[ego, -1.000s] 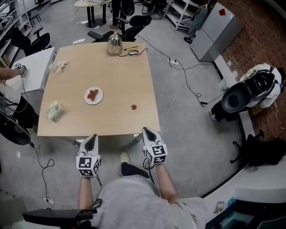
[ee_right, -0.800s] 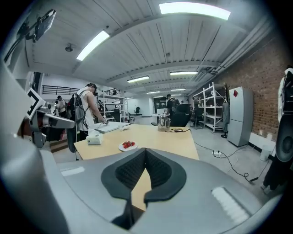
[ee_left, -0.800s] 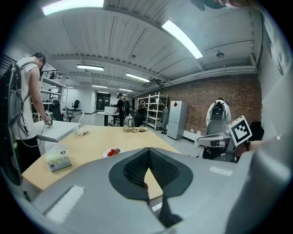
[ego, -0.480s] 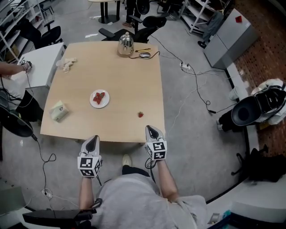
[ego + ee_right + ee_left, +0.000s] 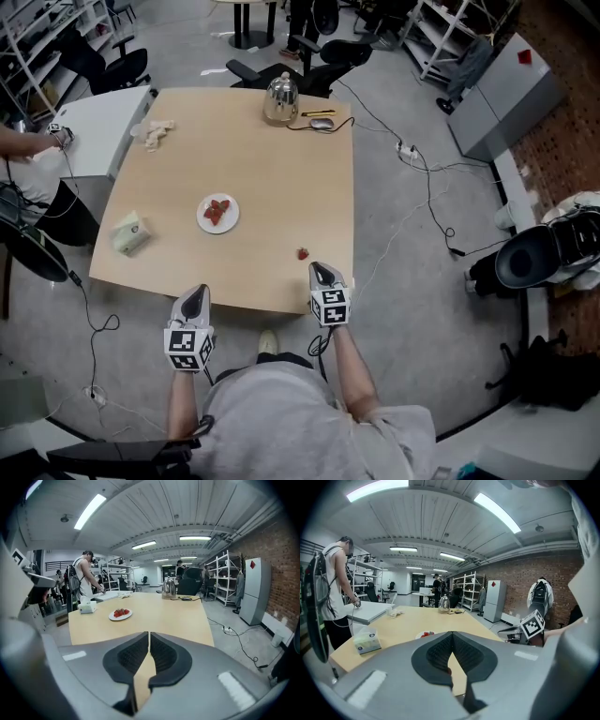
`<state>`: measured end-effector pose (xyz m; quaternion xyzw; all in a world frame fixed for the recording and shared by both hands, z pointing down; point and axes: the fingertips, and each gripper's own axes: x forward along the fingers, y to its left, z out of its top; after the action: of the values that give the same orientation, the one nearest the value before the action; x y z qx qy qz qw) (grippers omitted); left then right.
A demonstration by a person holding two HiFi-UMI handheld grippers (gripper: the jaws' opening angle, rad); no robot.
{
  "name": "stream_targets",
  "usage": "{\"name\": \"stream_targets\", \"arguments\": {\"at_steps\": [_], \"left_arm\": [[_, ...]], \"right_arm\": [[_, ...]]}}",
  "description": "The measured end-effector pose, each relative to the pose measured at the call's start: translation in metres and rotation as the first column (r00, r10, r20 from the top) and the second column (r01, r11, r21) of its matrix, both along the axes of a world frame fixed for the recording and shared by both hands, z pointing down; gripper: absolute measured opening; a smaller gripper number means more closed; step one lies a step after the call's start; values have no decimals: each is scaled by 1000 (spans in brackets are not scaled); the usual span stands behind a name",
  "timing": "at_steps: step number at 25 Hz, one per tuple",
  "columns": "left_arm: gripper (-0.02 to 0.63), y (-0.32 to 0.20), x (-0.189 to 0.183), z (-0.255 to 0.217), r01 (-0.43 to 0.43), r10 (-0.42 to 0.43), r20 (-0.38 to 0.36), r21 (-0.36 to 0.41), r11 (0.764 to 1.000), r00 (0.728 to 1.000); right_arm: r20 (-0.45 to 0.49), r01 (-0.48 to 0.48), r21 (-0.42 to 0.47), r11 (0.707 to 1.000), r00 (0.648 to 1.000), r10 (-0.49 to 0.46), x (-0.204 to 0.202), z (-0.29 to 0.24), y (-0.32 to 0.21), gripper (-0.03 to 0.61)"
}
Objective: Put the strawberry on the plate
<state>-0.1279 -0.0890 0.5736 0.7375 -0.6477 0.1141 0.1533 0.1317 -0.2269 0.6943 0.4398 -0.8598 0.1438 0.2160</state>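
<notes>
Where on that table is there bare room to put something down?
The widest bare patch is the middle of the table, between the kettle at the far edge and the plate. The near edge between the tissue box and the loose strawberry is free too. Crowded: the far edge around kettle and mouse.

The strawberry [image 5: 303, 253] is red, the plate [image 5: 201, 218] white, the table [image 5: 281, 178] light tan, the floor [image 5: 422, 309] grey.

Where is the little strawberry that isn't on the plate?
In the head view the strawberry lies on the table, just ahead of the right tool and right of the plate.
</notes>
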Motion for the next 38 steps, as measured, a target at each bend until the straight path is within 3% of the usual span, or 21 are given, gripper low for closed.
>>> {"name": "stream_targets", "arguments": {"at_steps": [5, 21, 38], "left_arm": [[20, -7, 0, 6, 15, -15, 9, -13, 1000, 1000], [20, -26, -16, 14, 64, -62, 42, -62, 996, 997], [20, -50, -24, 16, 75, -73, 35, -82, 994, 997]], "right_arm": [[-17, 21, -36, 999, 1000, -21, -5, 20, -19, 32], [-93, 96, -188, 977, 989, -115, -26, 91, -53, 184], [-113, 74, -237, 969, 988, -103, -29, 112, -65, 169]]}}
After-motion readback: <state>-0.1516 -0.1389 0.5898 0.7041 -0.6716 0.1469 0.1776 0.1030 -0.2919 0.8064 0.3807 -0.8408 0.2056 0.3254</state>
